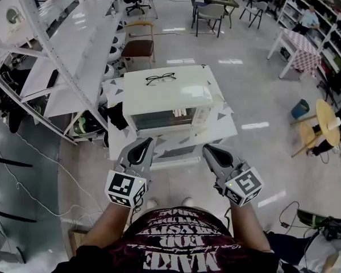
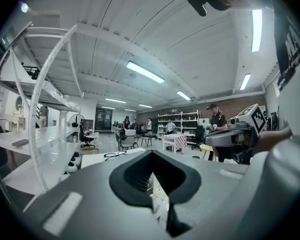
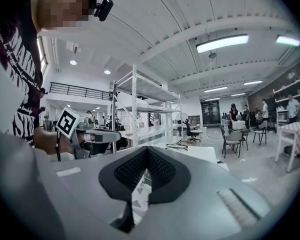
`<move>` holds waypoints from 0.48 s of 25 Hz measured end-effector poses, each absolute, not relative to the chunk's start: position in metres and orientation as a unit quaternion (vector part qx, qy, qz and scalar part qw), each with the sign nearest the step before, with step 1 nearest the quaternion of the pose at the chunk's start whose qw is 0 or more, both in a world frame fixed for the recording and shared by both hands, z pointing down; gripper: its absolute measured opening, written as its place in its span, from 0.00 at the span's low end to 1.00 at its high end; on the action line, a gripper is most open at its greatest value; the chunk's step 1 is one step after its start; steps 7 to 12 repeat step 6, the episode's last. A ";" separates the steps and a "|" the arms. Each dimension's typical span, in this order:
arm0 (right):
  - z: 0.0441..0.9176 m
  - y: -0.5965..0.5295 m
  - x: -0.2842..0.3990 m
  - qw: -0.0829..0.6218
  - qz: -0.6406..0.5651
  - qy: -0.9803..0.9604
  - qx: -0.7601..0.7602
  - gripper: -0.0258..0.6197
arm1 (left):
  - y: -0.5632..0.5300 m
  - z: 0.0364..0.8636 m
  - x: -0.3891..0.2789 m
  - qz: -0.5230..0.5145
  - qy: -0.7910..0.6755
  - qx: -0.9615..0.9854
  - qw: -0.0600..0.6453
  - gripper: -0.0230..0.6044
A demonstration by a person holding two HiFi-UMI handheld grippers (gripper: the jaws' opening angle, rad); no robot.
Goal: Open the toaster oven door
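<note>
1. Leftmost, a white shelving rack [image 1: 74, 56] runs along the room beside the small table [image 1: 224, 127].
2. Left gripper [image 1: 145, 144] is held low in front of the person, short of the table's near edge. Its own view shows the jaws drawn together with only a thin slit between the dark pads, and nothing is in them.
3. Toaster oven [image 1: 167, 104], white, sits on the patterned table straight ahead, between the two grippers and beyond them. Its door [image 1: 162, 120] faces the person and looks closed against the front. Neither gripper touches it.
4. Black glasses [image 1: 160, 78] lie on the oven's top.
5. Right gripper [image 1: 209, 149] is level with the left one and apart from it. Its jaws are also closed on nothing, pointing toward the oven's right side.
6. Far right, a blue bin [image 1: 299, 108] and round yellow stools [image 1: 324, 121] stand on the floor, well apart from the table.
</note>
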State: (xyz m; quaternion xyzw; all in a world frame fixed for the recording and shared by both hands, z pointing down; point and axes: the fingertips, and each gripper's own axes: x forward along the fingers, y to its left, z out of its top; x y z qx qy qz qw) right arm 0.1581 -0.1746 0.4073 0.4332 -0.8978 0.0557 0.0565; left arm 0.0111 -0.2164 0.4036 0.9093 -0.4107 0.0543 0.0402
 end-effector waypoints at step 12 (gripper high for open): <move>0.413 -0.179 0.166 0.056 0.064 -0.891 0.447 0.08 | -0.226 0.409 0.013 0.058 -0.409 0.910 0.043 0.04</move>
